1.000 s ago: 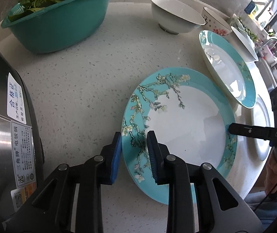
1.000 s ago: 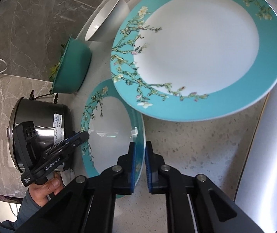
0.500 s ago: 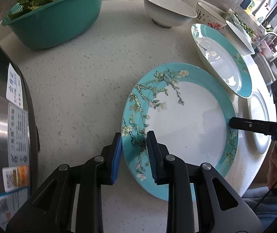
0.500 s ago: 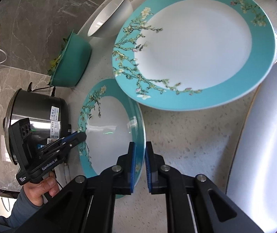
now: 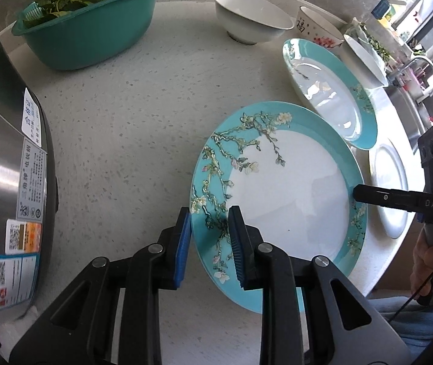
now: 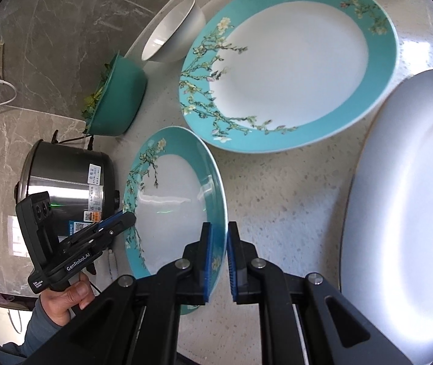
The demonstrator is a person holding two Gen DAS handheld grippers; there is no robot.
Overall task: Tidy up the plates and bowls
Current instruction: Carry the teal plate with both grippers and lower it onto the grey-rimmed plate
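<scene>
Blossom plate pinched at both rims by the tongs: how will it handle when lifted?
Likely stiff: the blossom plate spans the left tongs and right tongs without sagging. Probably slippery: the glaze shows glare, and both grips catch only the thin rim. Looks ceramic, so likely chips if dropped on the counter.

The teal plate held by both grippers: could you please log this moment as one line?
teal plate: tilted, rim gripped both sides | left gripper: shut on rim | right gripper: shut on opposite rim | second teal plate: on counter

Teal blossom-rimmed plate (image 5: 292, 200) tilted off counter; matching plate (image 5: 331, 97), white plate (image 5: 389, 188), white bowl (image 5: 249, 21) beyond
</scene>
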